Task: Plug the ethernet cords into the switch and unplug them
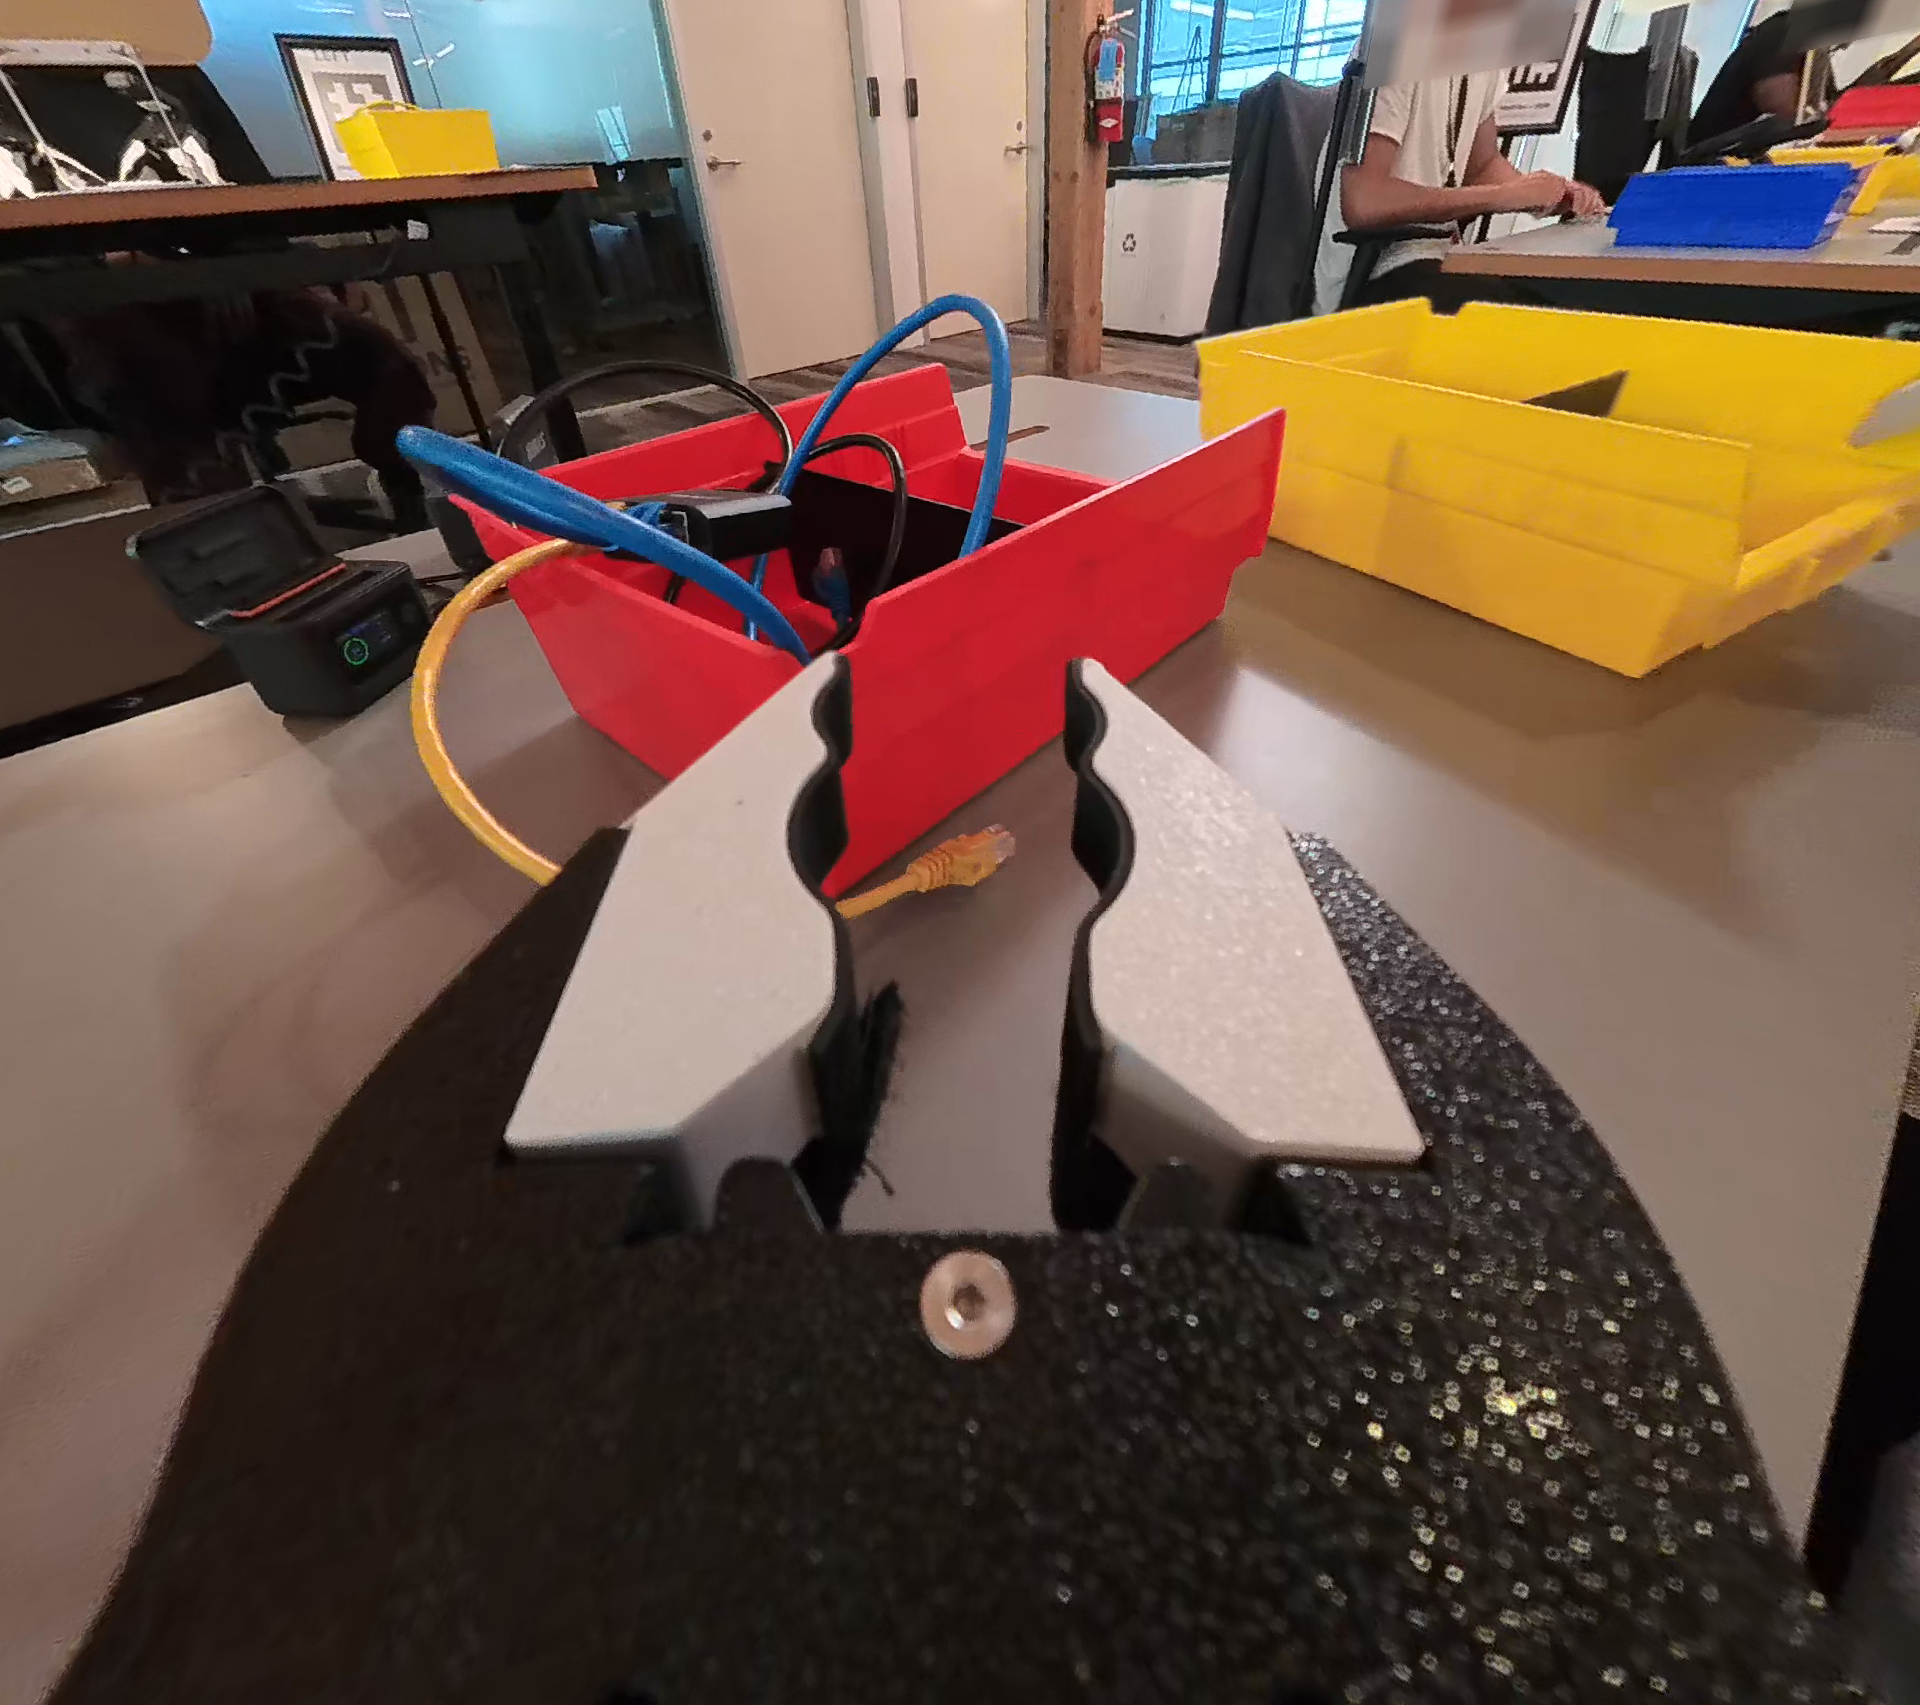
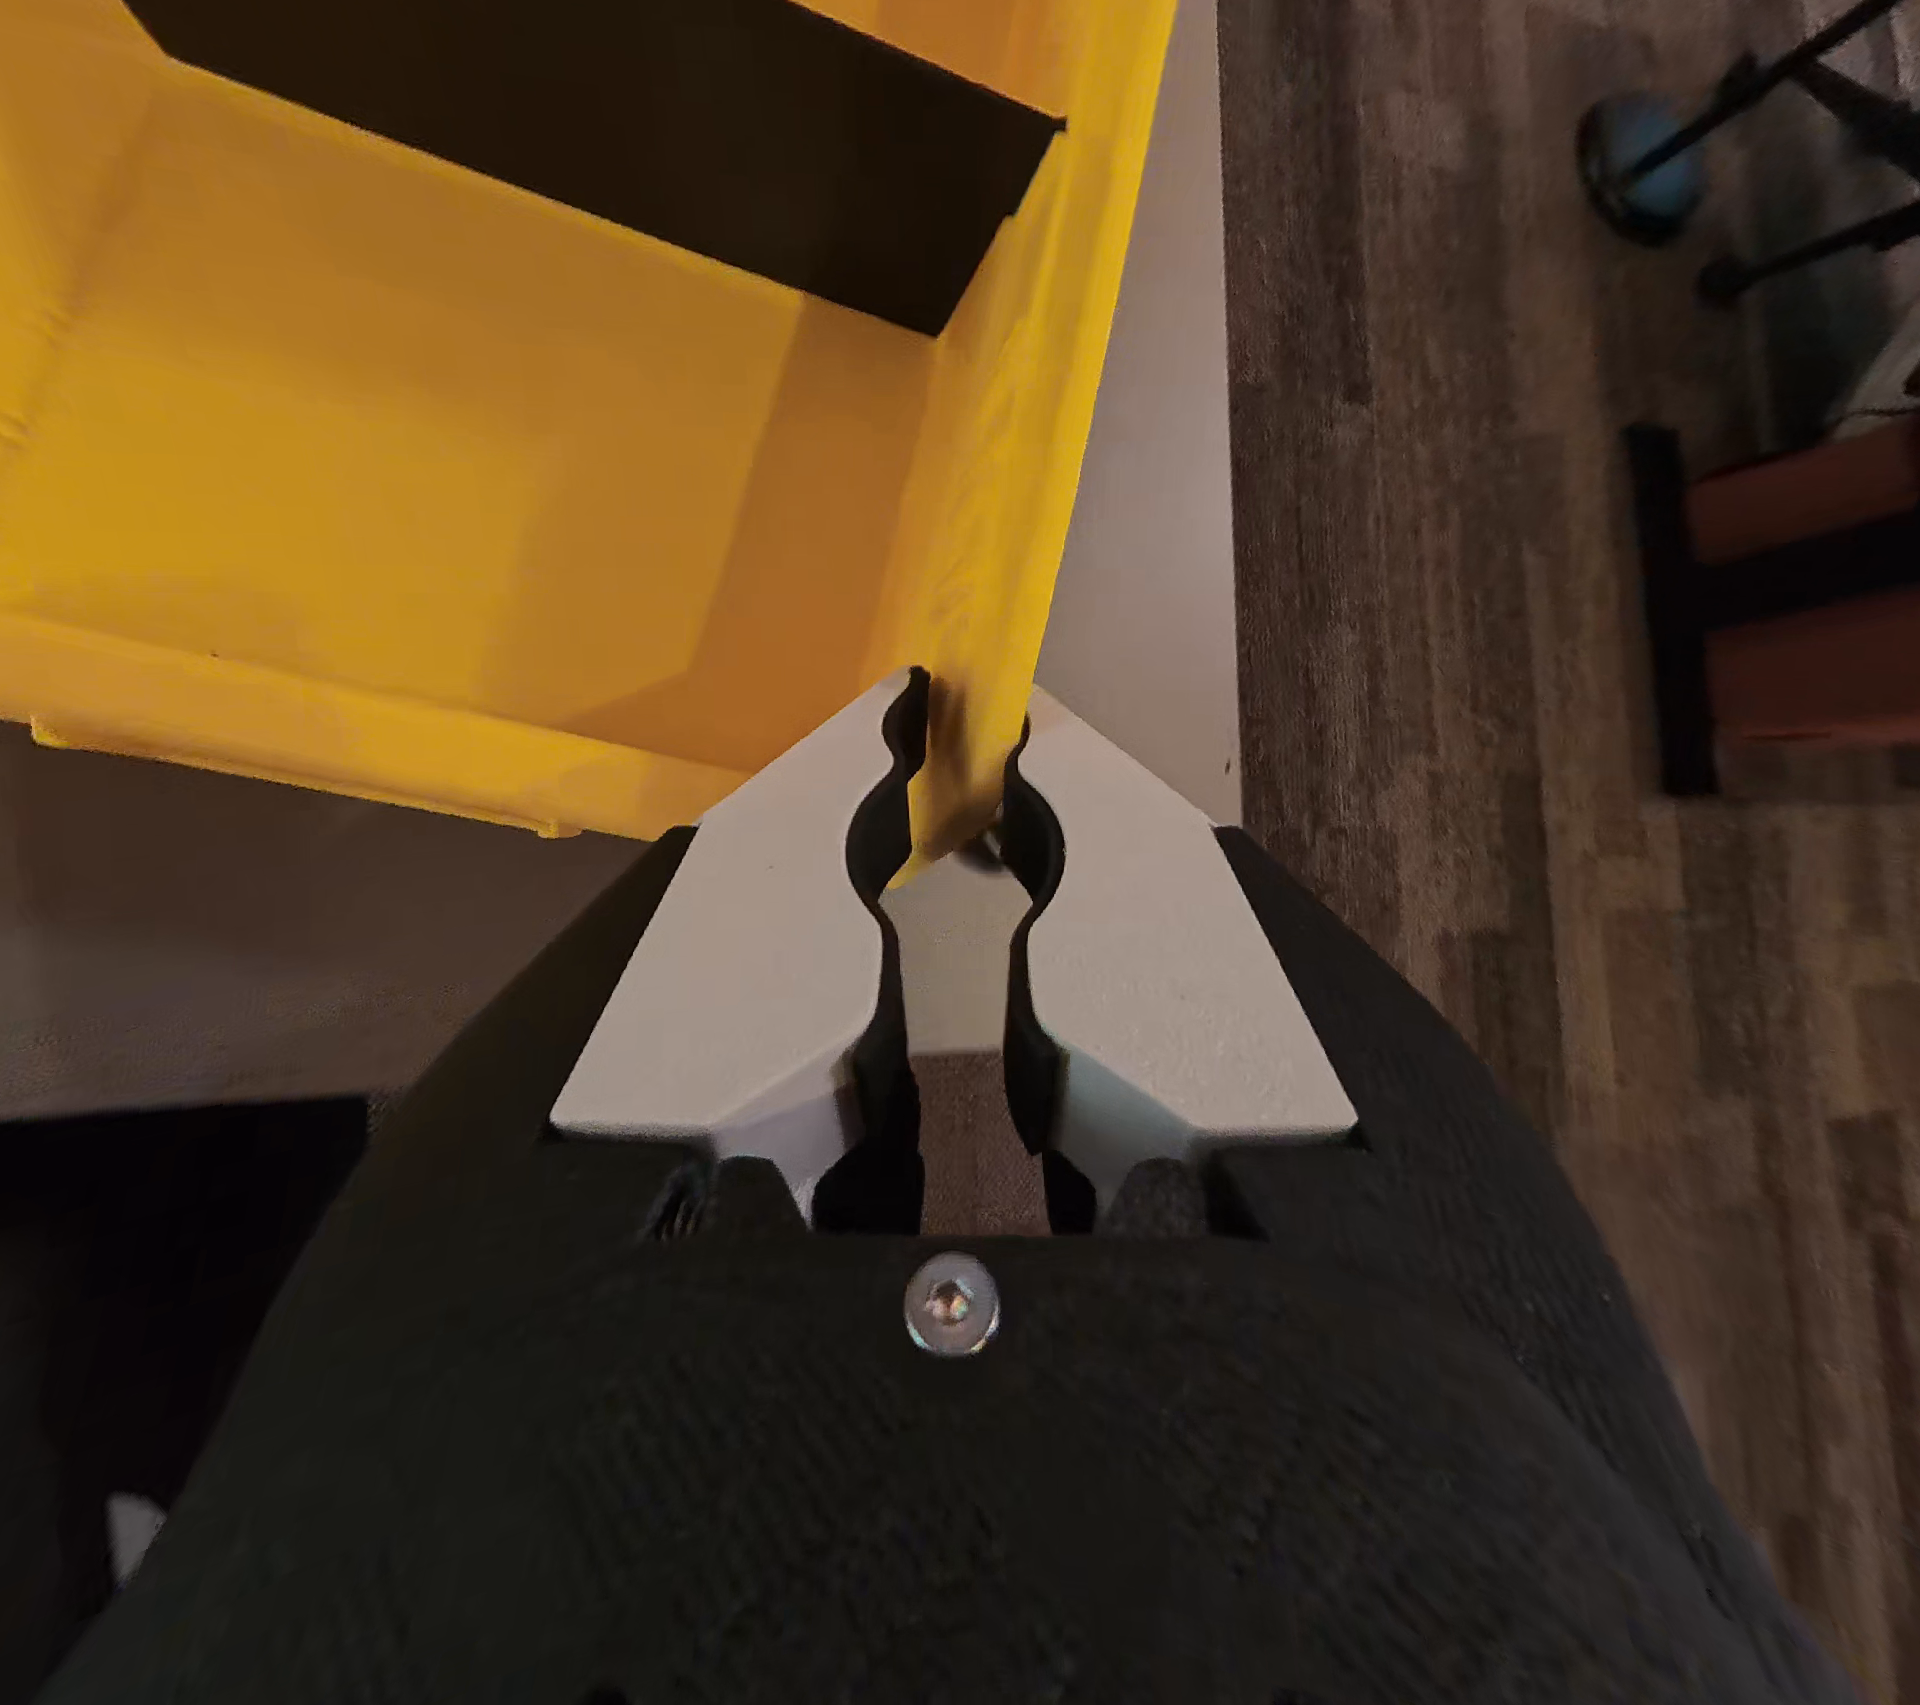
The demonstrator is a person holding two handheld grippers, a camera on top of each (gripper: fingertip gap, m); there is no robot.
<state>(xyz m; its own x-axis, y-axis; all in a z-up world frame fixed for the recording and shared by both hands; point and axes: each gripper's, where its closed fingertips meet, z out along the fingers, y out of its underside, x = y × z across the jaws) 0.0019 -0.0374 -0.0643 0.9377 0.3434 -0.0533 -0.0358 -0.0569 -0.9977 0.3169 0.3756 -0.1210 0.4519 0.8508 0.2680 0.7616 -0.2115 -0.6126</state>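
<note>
Hovering low over the tabletop (image 1: 1558,876), my left gripper (image 1: 956,710) has its fingers (image 1: 727,907) spread wide and holds nothing. Yellow ethernet cord (image 1: 426,720) loops out of the red bin (image 1: 997,647) — its plug (image 1: 961,860) lies on the tabletop between my left fingers, just beside the bin's near wall, touching neither finger. Blue ethernet cords (image 1: 582,512) arch up out of the red bin; one blue plug (image 1: 831,580) hangs inside near a black divider (image 1: 831,512). A small black box (image 1: 717,517) sits among them — whether it is the switch, I cannot tell. Yellow bin (image 1: 1507,492) stands to the right, apart from the red one. My right gripper (image 2: 966,720) is pinched on the yellow bin's wall at its near corner; a black divider (image 2: 520,97) crosses that bin.
</note>
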